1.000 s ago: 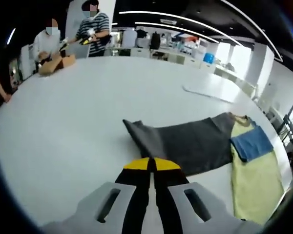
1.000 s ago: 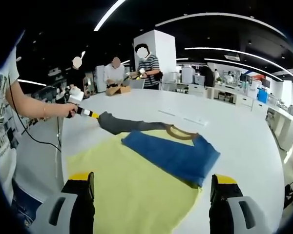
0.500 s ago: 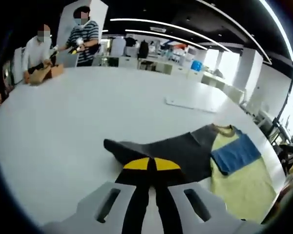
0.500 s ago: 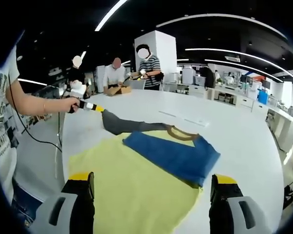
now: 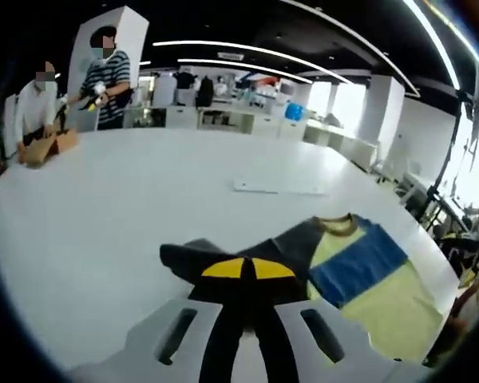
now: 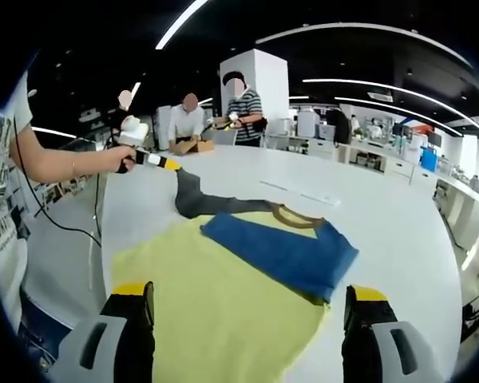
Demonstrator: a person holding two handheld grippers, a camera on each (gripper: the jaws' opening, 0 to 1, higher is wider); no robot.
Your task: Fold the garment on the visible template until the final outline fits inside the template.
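Note:
A yellow T-shirt point(image 6: 215, 275) with a brown collar point(image 6: 292, 215) lies flat on the white table point(image 6: 383, 215). Its blue sleeve point(image 6: 283, 255) is folded across the chest. The dark grey sleeve point(image 6: 193, 201) rises off the table at its tip, where my left gripper point(image 6: 171, 164) is shut on it. In the left gripper view the jaws point(image 5: 247, 268) press together on the grey sleeve point(image 5: 283, 246), with the blue sleeve point(image 5: 358, 268) and the yellow body point(image 5: 383, 309) to the right. My right gripper point(image 6: 247, 297) stands open above the shirt's lower part, holding nothing.
A person's arm point(image 6: 56, 163) holds the left gripper at the table's left edge. Several people point(image 6: 238, 108) stand at the far end by a cardboard box point(image 6: 191, 146). A flat white strip point(image 5: 279, 187) lies beyond the shirt. The table edge runs close on the right.
My left gripper has lifted the grey sleeve's tip and carried it toward the shirt, so the sleeve now bunches and stands up. The right gripper has stayed put.

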